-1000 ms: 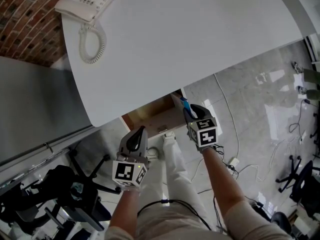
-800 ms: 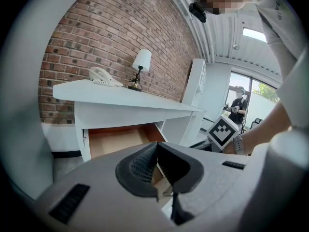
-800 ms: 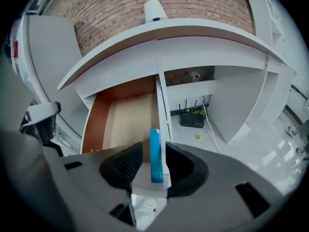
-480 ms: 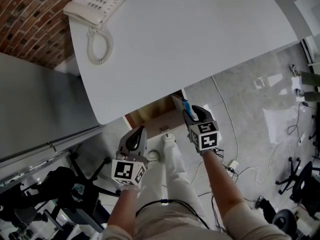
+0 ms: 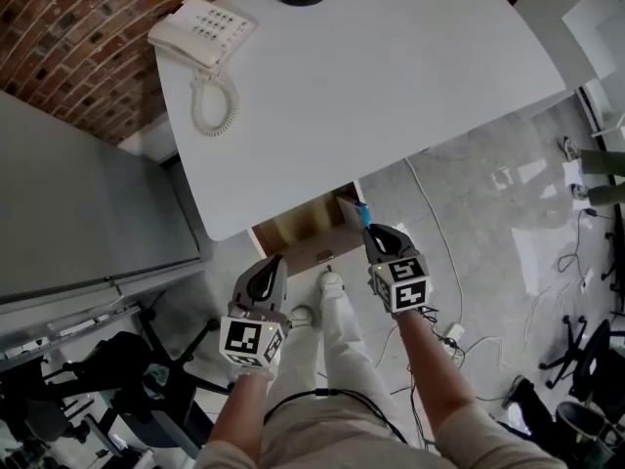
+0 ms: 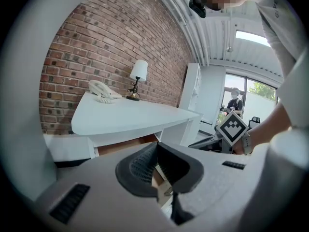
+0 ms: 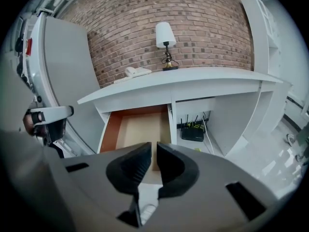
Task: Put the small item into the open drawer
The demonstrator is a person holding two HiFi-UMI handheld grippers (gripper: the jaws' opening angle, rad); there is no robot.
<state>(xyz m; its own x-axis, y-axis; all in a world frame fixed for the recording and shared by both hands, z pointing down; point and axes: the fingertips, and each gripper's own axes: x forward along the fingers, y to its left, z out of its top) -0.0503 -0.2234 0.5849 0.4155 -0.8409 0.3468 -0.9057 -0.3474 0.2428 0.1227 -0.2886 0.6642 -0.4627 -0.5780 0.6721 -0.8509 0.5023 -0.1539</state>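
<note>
Two grippers, both empty: left gripper [image 6: 155, 151] jaws together; right gripper [image 7: 150, 154] jaws closing on nothing at the drawer's [image 7: 110, 129] front (drop judged done; item not seen inside).

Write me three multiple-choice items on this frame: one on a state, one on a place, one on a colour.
1. What state is the drawer under the desk in?
A. pushed shut
B. pulled open
C. taken out and lying on the floor

2. Where does the telephone stand?
A. on the floor
B. on the desk top, at the end near the brick wall
C. inside the drawer

3. What colour is the lamp shade?
A. white
B. red
C. black

Answers:
1 B: the right gripper view looks straight into its wooden inside.
2 B: the head view shows it on the white top, close to the bricks.
3 A: the shade reads white against the brick wall.
</note>
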